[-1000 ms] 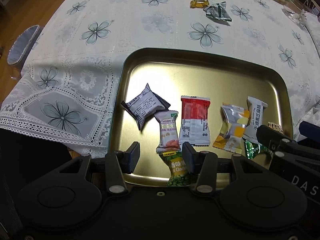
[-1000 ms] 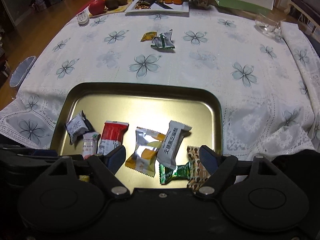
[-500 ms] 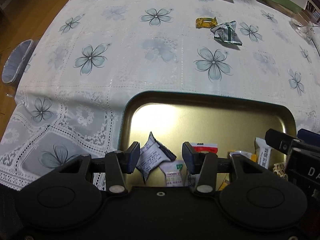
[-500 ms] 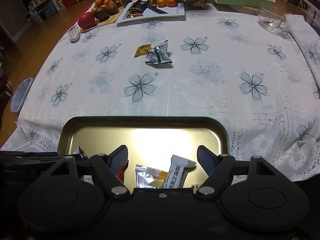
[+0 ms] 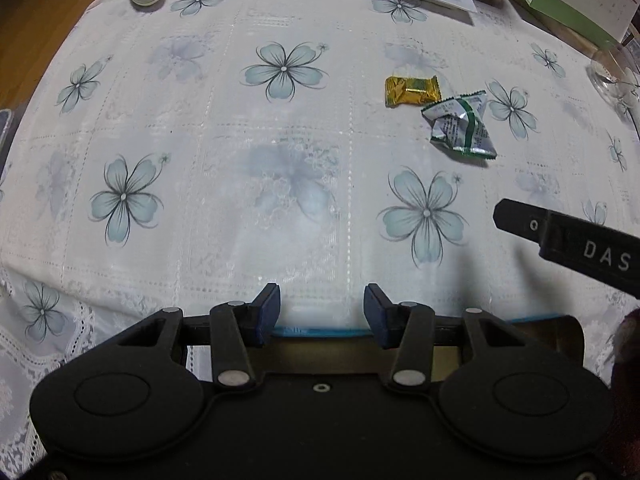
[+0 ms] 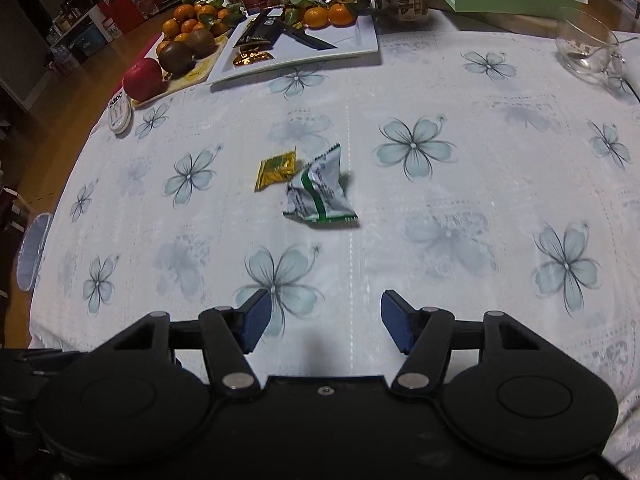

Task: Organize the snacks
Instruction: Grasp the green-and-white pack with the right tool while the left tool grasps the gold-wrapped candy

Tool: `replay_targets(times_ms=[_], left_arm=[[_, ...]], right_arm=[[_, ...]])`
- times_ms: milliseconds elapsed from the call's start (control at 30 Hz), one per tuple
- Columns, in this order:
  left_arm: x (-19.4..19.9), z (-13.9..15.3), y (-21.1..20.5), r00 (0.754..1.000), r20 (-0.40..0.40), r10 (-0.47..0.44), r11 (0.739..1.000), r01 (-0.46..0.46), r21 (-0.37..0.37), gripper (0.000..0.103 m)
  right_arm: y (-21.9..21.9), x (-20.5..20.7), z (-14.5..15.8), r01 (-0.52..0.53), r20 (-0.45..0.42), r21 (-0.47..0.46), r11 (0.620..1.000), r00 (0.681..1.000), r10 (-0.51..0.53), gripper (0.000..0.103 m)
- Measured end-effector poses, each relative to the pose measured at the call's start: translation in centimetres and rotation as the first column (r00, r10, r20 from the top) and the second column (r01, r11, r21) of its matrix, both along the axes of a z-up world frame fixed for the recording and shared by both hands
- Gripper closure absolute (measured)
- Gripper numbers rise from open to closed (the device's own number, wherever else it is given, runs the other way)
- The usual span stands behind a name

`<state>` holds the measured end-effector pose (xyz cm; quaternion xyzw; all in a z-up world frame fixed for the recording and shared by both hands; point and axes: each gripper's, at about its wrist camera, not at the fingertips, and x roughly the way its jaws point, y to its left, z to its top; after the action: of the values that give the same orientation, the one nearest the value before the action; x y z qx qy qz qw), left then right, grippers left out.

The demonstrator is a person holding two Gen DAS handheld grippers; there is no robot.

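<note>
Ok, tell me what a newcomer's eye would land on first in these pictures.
Two loose snacks lie side by side in the middle of the flowered tablecloth: a gold packet and a bigger silver and green packet. Both grippers, the left gripper and the right gripper, point toward them, open and empty. At the table's far edge sits a bright pile of oranges beside a white plate.

Left gripper (image 5: 322,310) and right gripper (image 6: 324,318) both hover, jaws apart.

White letters "DAS" on side of right claw (image 5: 568,240), cut off at frame edge. Snack wrapper print and calendar digits too small to read.
</note>
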<state>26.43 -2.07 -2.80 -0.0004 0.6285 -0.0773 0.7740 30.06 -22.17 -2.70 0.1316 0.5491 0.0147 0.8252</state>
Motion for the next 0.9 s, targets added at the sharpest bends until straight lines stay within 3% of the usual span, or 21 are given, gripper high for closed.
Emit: replay_targets(times_ms=[133,333,567,600,700,900], left_arm=[[2.3,-0.3,0.5,1.000,-0.018,-0.003,1.000,0.003,-0.024,0.049],[4.4,-0.7,1.1,1.000,-0.002,-0.002,1.000,0.002,0.001,0.049],[5.5,-1.7,1.4,1.000,-0.027,0.004,1.000,-0.004,0.006,0.049],[5.5,-1.7,1.3,1.000,-0.030,0.001,1.000,-0.001,0.007,0.049],[5.7,-1.7,0.8,0.999,-0.032,-0.009,1.000,0.009,0.011,0.049],[6.8,-0.9,-1.2,0.999,-0.015,-0.050,0.999,0.050,0.007,0.049]], right_arm=[[0.4,3.9,-1.0,-0.009,0.014,-0.026,1.000,1.000,0.010,0.039],[1.0,8.4,-3.3,-0.019,0.007,-0.064,0.998,1.000,0.020,0.038],[1.9,9.6,-5.6,-0.041,-0.023,-0.070,0.997,0.999,0.039,0.038],[2.0,9.5,-5.6,-0.044,-0.008,-0.081,0.996,0.999,0.043,0.048],[1.8,9.2,-5.5,-0.047,0.004,-0.071,0.996,0.999,0.047,0.061],[-1.5,7.4,-4.4,0.014,-0.008,-0.022,1.000,1.000,-0.015,0.062]])
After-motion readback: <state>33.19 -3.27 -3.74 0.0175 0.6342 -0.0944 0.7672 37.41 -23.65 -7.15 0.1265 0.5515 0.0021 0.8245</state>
